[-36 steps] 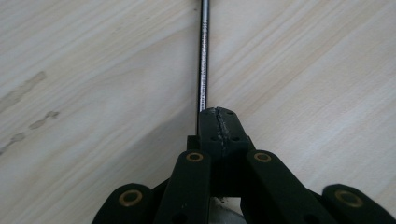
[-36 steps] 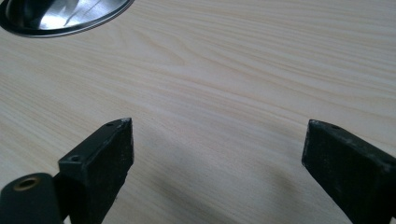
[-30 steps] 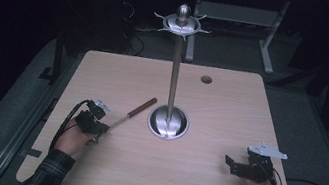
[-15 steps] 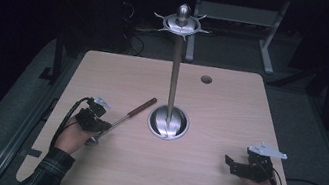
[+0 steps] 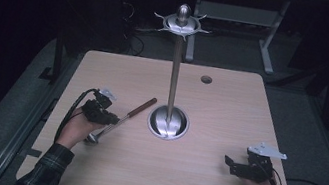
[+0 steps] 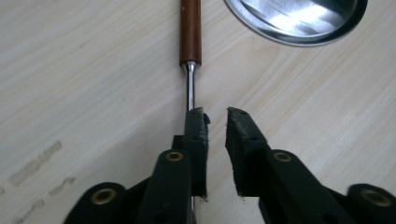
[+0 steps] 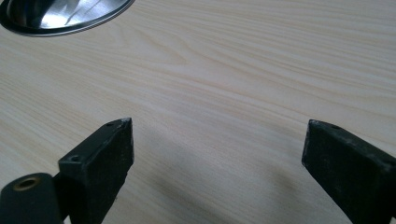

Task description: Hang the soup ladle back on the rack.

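Left gripper view shows you what matters: the utensil (image 6: 190,51) lies straight ahead of your left gripper (image 6: 216,116), with its long axis running away from you along the same line as the jaws. The thin metal shaft passes under the left jaw and is hidden there, not in the gap between the two. The jaws stand a little apart with nothing between them, so the gap sits slightly to the right of the shaft. The brown wooden handle begins further ahead, and beyond it is the edge of the round steel base (image 6: 299,23).

In the high view the utensil (image 5: 124,117) lies on the table (image 5: 208,181) on a diagonal: the wooden end points toward the base of the stand (image 5: 168,122), and the metal end lies by your left hand (image 5: 76,126). I cannot tell what kind of head it has, because your hand and the left gripper (image 5: 108,119) cover that part. Your left side is clearly the nearer one; the right gripper (image 5: 231,165) rests well apart, near the right front corner of the table.

In the right gripper view the jaws of the right gripper (image 7: 217,154) are spread wide over bare wood and grasp nothing.

I judge that the coming move depends on a small sideways correction: bring the left gripper a bit to its left, so the shaft comes between the jaws before you close them.
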Tool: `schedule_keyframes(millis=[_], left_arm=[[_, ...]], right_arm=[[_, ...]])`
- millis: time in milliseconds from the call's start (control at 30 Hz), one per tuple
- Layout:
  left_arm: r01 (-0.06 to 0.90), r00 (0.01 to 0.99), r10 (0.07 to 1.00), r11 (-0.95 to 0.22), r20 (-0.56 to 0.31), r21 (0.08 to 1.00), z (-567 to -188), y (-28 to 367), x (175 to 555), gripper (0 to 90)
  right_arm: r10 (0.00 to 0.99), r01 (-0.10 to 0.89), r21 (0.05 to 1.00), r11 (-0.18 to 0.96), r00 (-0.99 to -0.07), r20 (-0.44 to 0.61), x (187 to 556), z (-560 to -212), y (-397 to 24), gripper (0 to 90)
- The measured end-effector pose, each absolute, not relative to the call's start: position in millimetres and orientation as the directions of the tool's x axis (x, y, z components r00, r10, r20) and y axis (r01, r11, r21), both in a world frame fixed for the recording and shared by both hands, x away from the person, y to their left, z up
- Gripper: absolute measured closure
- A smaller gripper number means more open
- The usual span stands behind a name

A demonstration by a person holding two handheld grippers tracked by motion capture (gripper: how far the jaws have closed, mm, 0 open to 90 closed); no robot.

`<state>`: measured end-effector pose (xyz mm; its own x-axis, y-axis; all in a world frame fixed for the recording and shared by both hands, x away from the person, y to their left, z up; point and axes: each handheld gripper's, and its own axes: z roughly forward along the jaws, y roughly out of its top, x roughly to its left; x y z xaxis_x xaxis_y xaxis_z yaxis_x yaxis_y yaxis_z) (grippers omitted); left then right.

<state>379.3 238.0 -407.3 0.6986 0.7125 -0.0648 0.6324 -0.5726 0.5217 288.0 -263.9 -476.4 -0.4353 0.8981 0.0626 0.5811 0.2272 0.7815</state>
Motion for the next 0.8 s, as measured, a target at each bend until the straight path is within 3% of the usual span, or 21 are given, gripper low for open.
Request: schedule_keyframes(millis=[333, 800], left_arm=[[0.588, 0.745, 0.665, -0.619, -0.052, 0.520, -398, 224, 403, 63.3], [0.592, 0.763, 0.645, -0.673, -0.040, 0.444, -406, 197, 435, 62.0]], right_arm=[[0.898, 0.585, 0.779, 0.225, -0.435, 0.067, 289, -477, -264, 8.5], [0.896, 0.580, 0.784, 0.221, -0.438, 0.071, 287, -476, -264, 8.5]])
